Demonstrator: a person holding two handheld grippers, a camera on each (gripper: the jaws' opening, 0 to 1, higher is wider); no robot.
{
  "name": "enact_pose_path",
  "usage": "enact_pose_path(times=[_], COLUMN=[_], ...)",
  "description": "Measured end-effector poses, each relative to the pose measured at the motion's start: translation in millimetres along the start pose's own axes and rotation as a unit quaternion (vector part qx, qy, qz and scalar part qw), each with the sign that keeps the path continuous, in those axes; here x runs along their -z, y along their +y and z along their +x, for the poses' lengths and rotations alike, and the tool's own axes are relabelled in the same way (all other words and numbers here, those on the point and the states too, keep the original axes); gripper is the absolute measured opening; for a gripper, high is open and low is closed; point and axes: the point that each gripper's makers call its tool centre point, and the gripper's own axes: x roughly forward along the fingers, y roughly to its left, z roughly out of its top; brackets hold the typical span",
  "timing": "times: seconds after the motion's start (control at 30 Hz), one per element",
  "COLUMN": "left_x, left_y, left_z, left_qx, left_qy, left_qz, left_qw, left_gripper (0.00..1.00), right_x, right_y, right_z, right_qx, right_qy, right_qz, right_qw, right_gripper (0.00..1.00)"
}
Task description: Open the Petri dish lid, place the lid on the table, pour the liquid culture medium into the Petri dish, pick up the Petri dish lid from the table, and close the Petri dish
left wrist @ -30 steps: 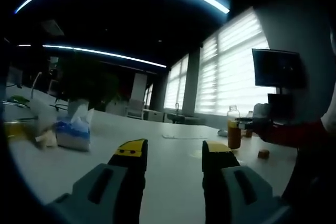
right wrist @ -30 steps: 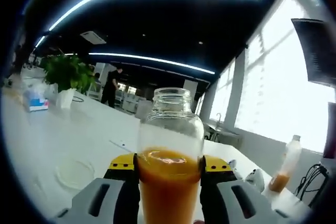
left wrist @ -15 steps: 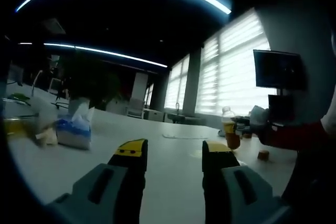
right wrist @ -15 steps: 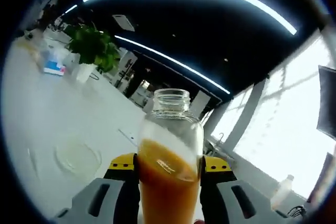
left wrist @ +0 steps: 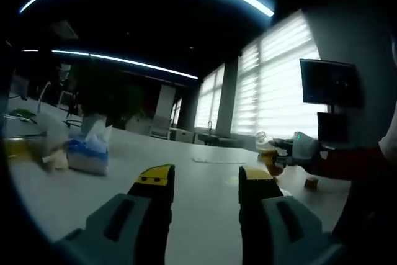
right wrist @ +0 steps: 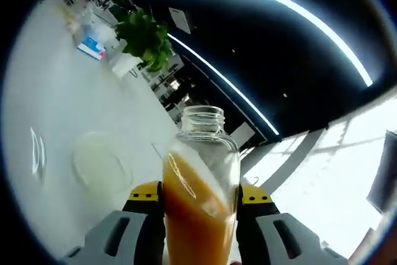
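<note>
Between my right tongs the bottle sits pinched at its body, mouth pointing forward along the jaws and tipped over, the orange medium slanting toward the neck. Ahead and to the left of those jaws lies the open dish on the table, with the lid further left beside it. I judge the mouth is not yet over the dish, so the pour must swing leftward. My left tongs are spread and hold nothing; the right pair is nearer the dish.
</note>
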Motion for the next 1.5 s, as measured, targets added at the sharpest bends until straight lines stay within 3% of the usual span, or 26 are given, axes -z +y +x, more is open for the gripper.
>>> enact_pose_path(times=[0.4, 1.0, 1.5], left_x=[-0.5, -7.4, -1.6], left_y=[0.6, -4.7, -1.7], left_z=[-1, 1, -2], left_qx=[-0.002, 0.002, -0.002], left_qy=[-0.001, -0.008, -0.004], left_qz=[-0.002, -0.001, -0.004], left_qw=[1.0000, 1.0000, 1.0000], left_gripper=[0.33, 0.33, 0.33], right_x=[-0.3, 6.8, 16.3], right_y=[18, 39, 47], right_z=[-1, 7, 7], right_qx=[-0.017, -0.045, -0.053], right_qy=[0.000, 0.007, 0.015], right_qz=[-0.080, -0.156, -0.206], right_qw=[0.9966, 0.9867, 0.9770], right_gripper=[0.40, 0.40, 0.40])
